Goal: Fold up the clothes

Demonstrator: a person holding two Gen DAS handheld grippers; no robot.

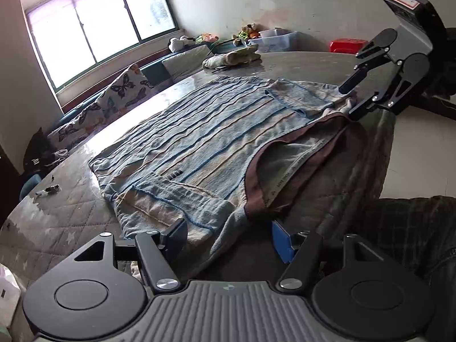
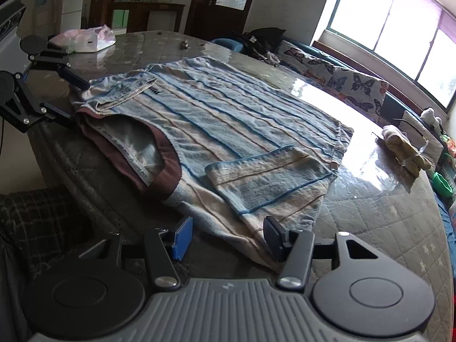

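**Ana:** Blue-and-tan striped cotton, that was the shirt (image 1: 199, 136), spread flat on the counter (image 1: 71, 213) with both short sleeves folded in over the body and the brown collar (image 1: 285, 154) nearest the person at the edge.

**Ben:** And the left gripper (image 1: 228, 242)?

**Ana:** Low at the near shoulder of the shirt. Its fingers (image 1: 176, 233) stood apart, one dark pad and one blue, with the shoulder cloth lying between them. They had no squeeze on it; you could see free cloth running through the gap.

**Ben:** The right gripper (image 2: 228, 236) looked much the same from its own camera.

**Ana:** It did. Fingers apart at the other shoulder, striped fabric passing between the blue pad and the dark one, neither pad pressing. From the left camera the right gripper (image 1: 359, 97) sat at the far shoulder, right by the collar end, its tips touching or just over the cloth; I couldn't tell which.

**Ben:** What else was on that counter?

**Ana:** A quilted grey cover with stars under a glossy clear sheet, a folded pale-green garment (image 1: 233, 57) well beyond the hem, a white plastic bag (image 2: 85, 38) at the far left corner, and a small pen-like item (image 1: 48, 190) off to the side. A butterfly-print cushion (image 1: 114, 97) sat under the window (image 1: 94, 25).

**Ben:** And the person?

**Ana:** Only a dark checked sleeve (image 1: 413, 228) showed, beside the counter's edge.
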